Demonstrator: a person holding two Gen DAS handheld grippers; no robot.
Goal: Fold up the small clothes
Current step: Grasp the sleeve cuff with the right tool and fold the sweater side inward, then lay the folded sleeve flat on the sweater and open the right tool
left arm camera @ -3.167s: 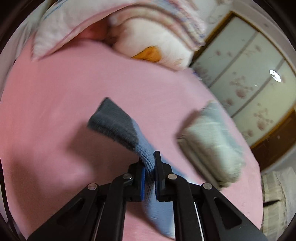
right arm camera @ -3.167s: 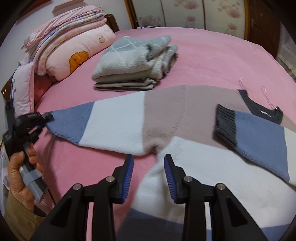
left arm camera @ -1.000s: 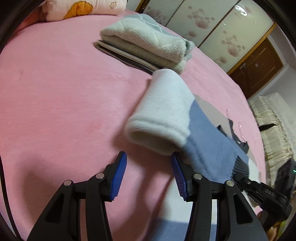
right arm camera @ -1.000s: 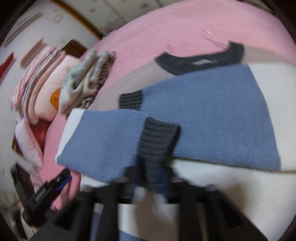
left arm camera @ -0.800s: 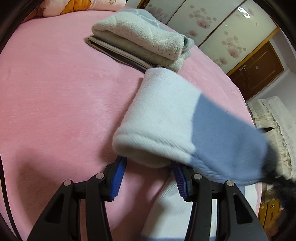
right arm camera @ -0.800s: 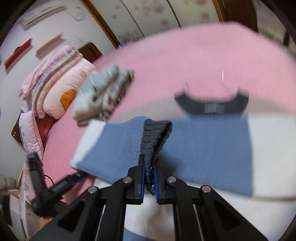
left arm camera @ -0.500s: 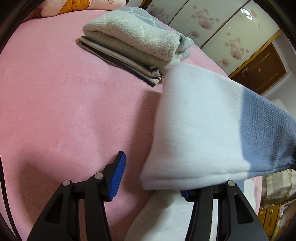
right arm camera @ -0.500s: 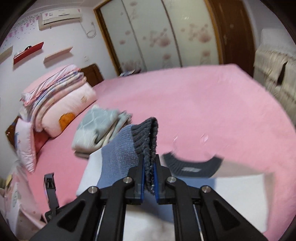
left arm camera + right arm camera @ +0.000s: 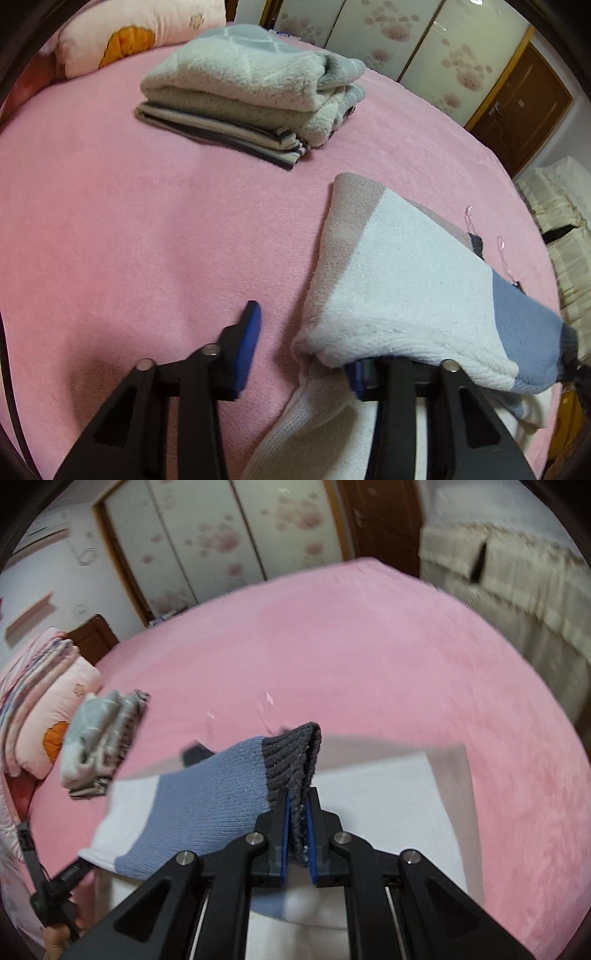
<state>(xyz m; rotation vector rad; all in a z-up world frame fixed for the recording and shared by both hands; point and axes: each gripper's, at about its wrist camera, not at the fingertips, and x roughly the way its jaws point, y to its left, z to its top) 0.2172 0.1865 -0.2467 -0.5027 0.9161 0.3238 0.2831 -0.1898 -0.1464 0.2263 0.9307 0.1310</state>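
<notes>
The left gripper (image 9: 299,350) is built of matte black plastic: two angular finger arms with triangular cut-outs near the base, each carrying a round silver screw head at its joints. Its fingers (image 9: 246,341) end in flat, bright blue pads set on their inner faces. The right gripper (image 9: 297,840) has the same build, with black linkage arms, four silver screws across the near span, blue pads (image 9: 283,834) on the inside faces, and thin metal guide rods showing between the arms near the lower edge. At the far left of the right wrist view, the left gripper's black body bears small white lettering, too small to read.
</notes>
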